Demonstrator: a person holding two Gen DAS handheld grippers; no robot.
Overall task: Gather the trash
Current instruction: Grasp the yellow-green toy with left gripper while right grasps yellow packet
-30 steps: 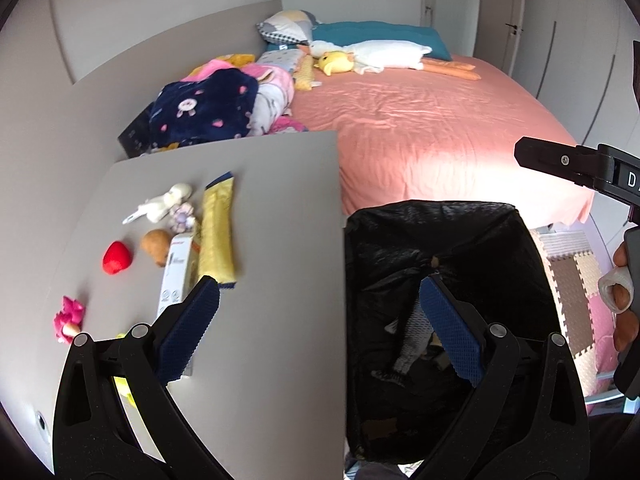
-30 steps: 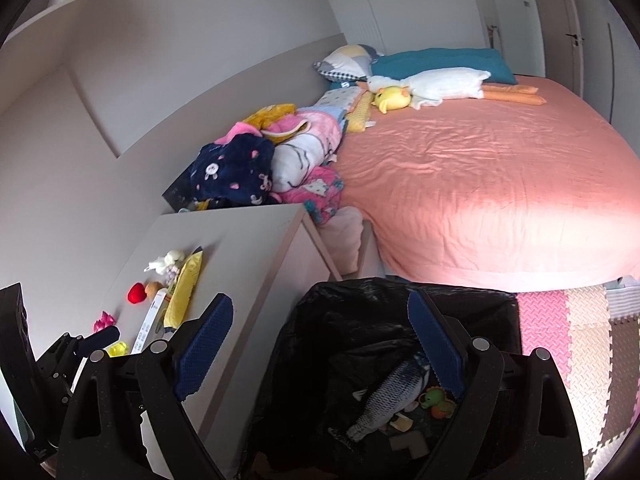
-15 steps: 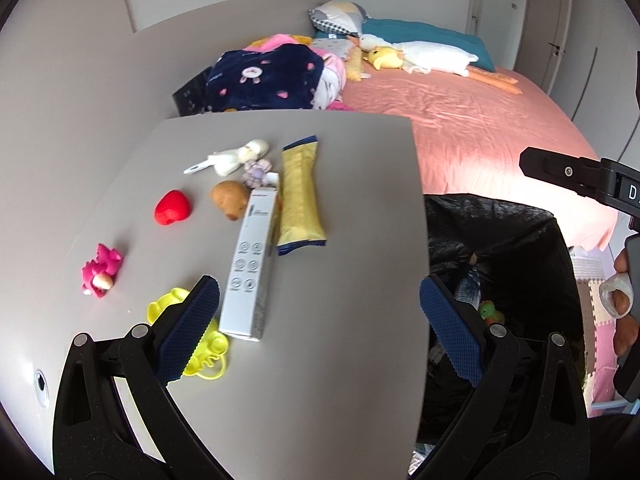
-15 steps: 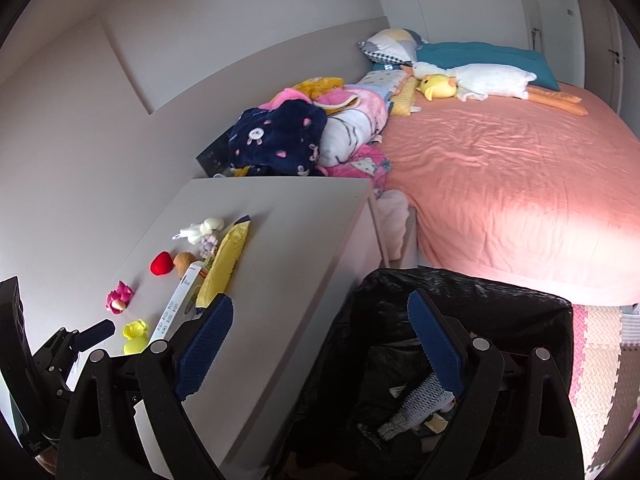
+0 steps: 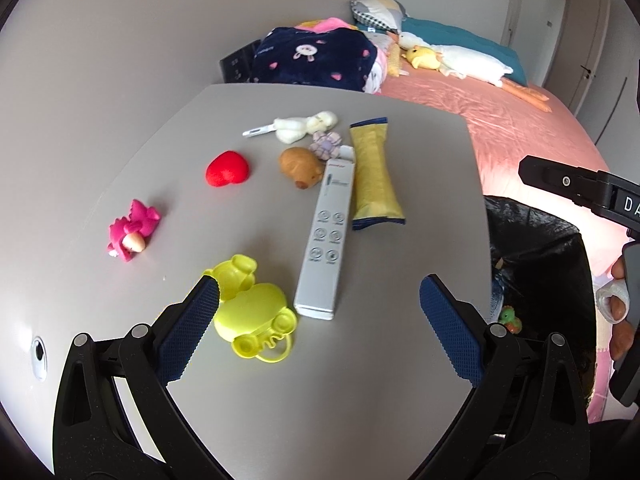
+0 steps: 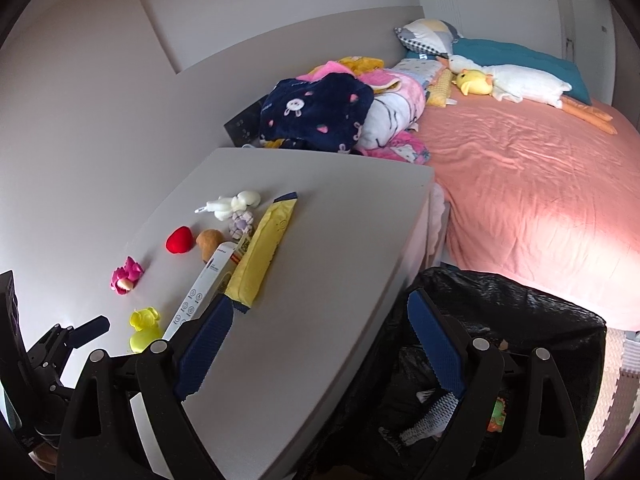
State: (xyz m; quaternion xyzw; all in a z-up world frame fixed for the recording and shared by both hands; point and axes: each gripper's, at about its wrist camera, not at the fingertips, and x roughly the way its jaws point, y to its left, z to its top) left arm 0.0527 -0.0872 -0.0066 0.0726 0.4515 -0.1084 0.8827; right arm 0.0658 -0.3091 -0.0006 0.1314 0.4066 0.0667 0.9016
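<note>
On the grey table (image 5: 420, 208) lie a long white box (image 5: 326, 236), a yellow packet (image 5: 374, 178), a yellow plastic toy (image 5: 250, 314), a pink toy (image 5: 134, 230), a red heart (image 5: 228, 168), a brown toy (image 5: 301, 164) and a white plush (image 5: 306, 125). My left gripper (image 5: 318, 326) is open and empty, low over the table's near part, just before the white box. My right gripper (image 6: 320, 344) is open and empty, over the table edge and the black-lined bin (image 6: 528, 308), which holds several discarded items.
The bin (image 5: 536, 236) stands right of the table, against the pink bed (image 6: 532, 184). Folded clothes (image 6: 316, 114) and pillows pile at the bed's head. A wall runs along the table's left. Foam mats (image 6: 616, 364) cover the floor.
My left gripper has swung left from over the bin to over the table and nearer the items. My right gripper has shifted left too, so more of the table shows.
</note>
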